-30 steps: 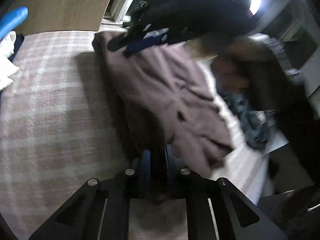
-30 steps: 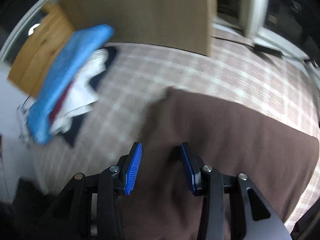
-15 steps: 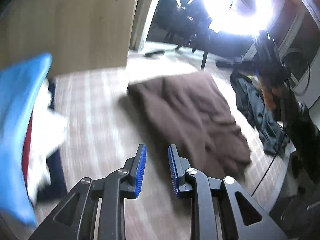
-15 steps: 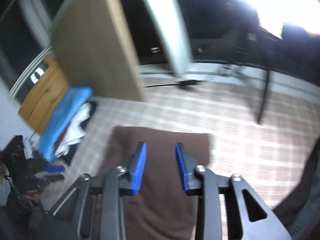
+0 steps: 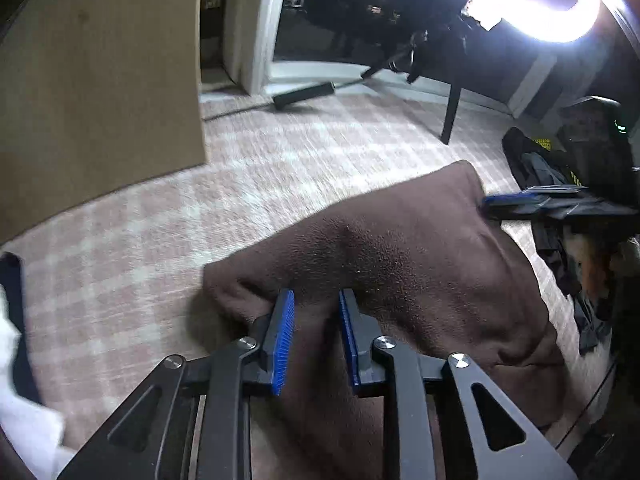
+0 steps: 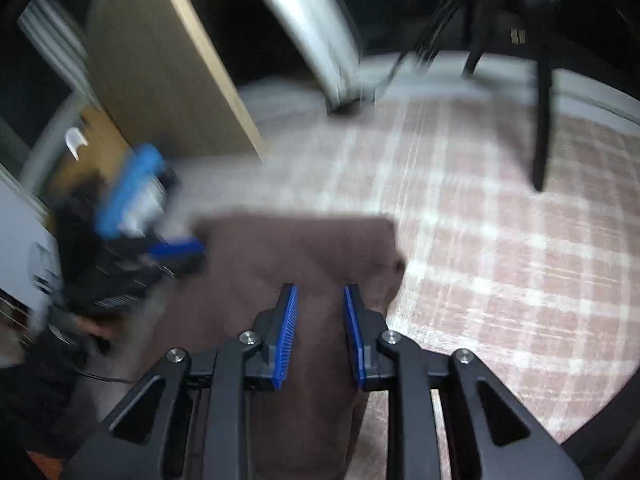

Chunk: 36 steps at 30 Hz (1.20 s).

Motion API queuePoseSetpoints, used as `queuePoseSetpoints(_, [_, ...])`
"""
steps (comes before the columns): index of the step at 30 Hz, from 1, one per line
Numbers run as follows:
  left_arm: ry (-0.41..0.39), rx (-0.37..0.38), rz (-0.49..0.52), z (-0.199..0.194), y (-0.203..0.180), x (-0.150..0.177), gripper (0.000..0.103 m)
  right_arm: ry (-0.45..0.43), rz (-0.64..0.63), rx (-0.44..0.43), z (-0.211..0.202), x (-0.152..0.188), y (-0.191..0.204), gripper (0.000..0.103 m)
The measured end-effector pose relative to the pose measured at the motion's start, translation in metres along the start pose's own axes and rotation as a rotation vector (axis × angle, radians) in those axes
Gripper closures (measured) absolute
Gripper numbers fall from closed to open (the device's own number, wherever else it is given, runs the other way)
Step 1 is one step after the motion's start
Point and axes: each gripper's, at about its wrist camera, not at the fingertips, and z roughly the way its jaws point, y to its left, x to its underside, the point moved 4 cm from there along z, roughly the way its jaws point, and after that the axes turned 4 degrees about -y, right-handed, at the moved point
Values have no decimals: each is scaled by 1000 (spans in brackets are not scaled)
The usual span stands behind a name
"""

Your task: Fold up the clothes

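Brown fleece garment [image 5: 420, 264], judged soft, light and floppy, is straddled by spread left gripper [image 5: 316, 334] and right gripper [image 6: 320, 334]; its corners would be best pinched.

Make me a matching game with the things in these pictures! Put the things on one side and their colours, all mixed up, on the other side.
Things:
1. garment
2. plaid bedcover
3. pads on the left gripper
4. board standing at the back

Colours:
A. blue
B. tan
C. brown
D. pink and white

Pairs: 1-C, 2-D, 3-A, 4-B
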Motion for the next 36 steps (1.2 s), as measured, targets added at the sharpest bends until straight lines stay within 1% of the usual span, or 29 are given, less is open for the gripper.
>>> queuePoseSetpoints(2, [-49, 27, 35, -17, -19, -9, 80, -89, 27, -3, -23, -3, -17, 80])
queuePoseSetpoints(3, [-43, 58, 61, -15, -32, -10, 78, -125, 39, -4, -32, -4, -26, 80])
queuePoseSetpoints(4, [-38, 90, 87, -14, -46, -10, 74, -111, 35, 5, -26, -4, -34, 82])
queuePoseSetpoints(6, [-26, 154, 138, -10, -72, -10, 71, -81, 27, 16, -15, -4, -50, 88])
queuePoseSetpoints(7, [-18, 180, 164, -8, -85, -10, 71, -53, 15, -14, -5, -3, -52, 93])
queuePoseSetpoints(10, [61, 124, 221, 17, -92, -2, 72, 17, -38, -61, 16, -1, -44, 95])
queuePoseSetpoints(11, [74, 126, 218, 18, -90, -1, 72, 38, -61, -87, 22, -1, -39, 95])
queuePoseSetpoints(13, [82, 132, 213, 17, -88, -2, 71, 42, -88, -170, 24, -4, -25, 95])
queuePoseSetpoints(14, [89, 123, 229, 17, -88, 0, 71, 40, -91, -211, 24, -6, -20, 95])
queuePoseSetpoints(18, [105, 95, 280, 20, -93, 10, 69, 59, -97, -240, 33, -13, -21, 95])
queuePoseSetpoints(19, [102, 96, 282, 21, -94, 11, 68, 64, -99, -241, 35, -15, -22, 96])
queuePoseSetpoints(20, [101, 97, 284, 21, -95, 12, 68, 68, -104, -200, 40, -17, -27, 101])
queuePoseSetpoints(21, [102, 100, 288, 25, -95, 13, 68, 67, -102, -158, 44, -19, -34, 103])
queuePoseSetpoints(22, [101, 100, 295, 27, -96, 15, 67, 39, -58, -122, 44, -24, -47, 103])
queuePoseSetpoints(23, [99, 97, 298, 29, -97, 15, 67, 28, -17, -130, 43, -25, -51, 103])
queuePoseSetpoints(24, [96, 95, 302, 29, -97, 16, 67, 16, -39, -103, 40, -23, -47, 103])
queuePoseSetpoints(26, [95, 106, 293, 24, -95, 15, 67, -6, -87, -45, 31, -20, -40, 103])
queuePoseSetpoints(27, [96, 116, 272, 19, -92, 14, 68, -18, -81, -27, 24, -19, -41, 102])
queuePoseSetpoints(28, [89, 123, 242, 12, -87, 11, 68, -46, -46, -21, 12, -20, -46, 102])
queuePoseSetpoints(29, [68, 125, 219, 3, -81, 8, 68, -76, -16, -14, 0, -21, -49, 102])
queuePoseSetpoints(30, [36, 112, 200, -6, -73, 4, 68, -113, -14, -1, -13, -22, -46, 101])
queuePoseSetpoints(31, [16, 95, 168, -7, -62, 1, 67, -146, -14, 6, -24, -23, -43, 96])
queuePoseSetpoints(32, [-4, 78, 135, -9, -51, -2, 67, -154, -34, -25, -27, -23, -33, 96])
queuePoseSetpoints(33, [-24, 61, 102, -11, -40, -5, 67, -148, -66, -72, -24, -23, -17, 96])
queuePoseSetpoints(35, [-60, 26, 40, -13, -18, -11, 67, -86, -129, -52, -1, -19, -1, 96])
queuePoseSetpoints(36, [-42, -1, 42, -1, -10, -10, 67, -56, -161, -42, 10, -17, 7, 96])
